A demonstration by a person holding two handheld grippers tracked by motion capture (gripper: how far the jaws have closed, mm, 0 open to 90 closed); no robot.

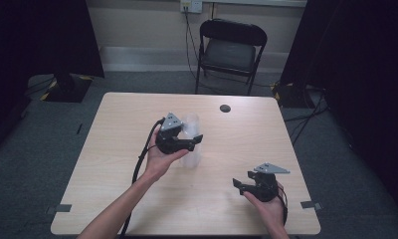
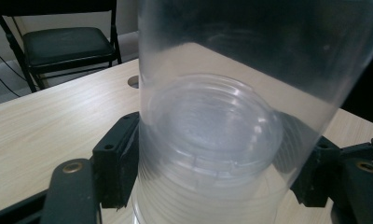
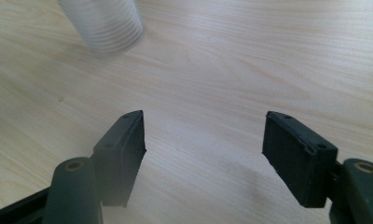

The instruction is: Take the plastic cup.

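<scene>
High view, catalogued left to right. Item one: my left gripper [image 1: 196, 141], held in the left hand [image 1: 159, 159] over the middle of the wooden table [image 1: 112, 164], pointed toward the right of the frame. Item two: a stack of clear plastic cups [image 1: 191, 142], standing upright on the table between that gripper's jaws. Item three: a small dark round hole [image 1: 225, 108] in the tabletop, beyond the cups and well apart from them. Item four: my right gripper [image 1: 237, 185], held in the right hand [image 1: 267, 206] near the table's front right corner, well apart from the cups. Item five: a black folding chair [image 1: 230, 52] on the floor beyond the far edge.

Left gripper view: both black pads lay against the ribbed lower walls of the cup stack [image 2: 212, 140], one on each side. The jaws were drawn in narrow and had hold of it; the base of an inner cup showed through the clear wall.

Right gripper view: my right gripper [image 3: 203, 140] had its jaws spread wide with nothing between them, bare wood beneath. The cup stack [image 3: 107, 23] stood farther off at upper left.

Progress, as I judged it: the grasp on the stack was made. Whether it had left the table I could not tell. Lifting it, or pulling a cup off with the free gripper, remained to be done.
</scene>
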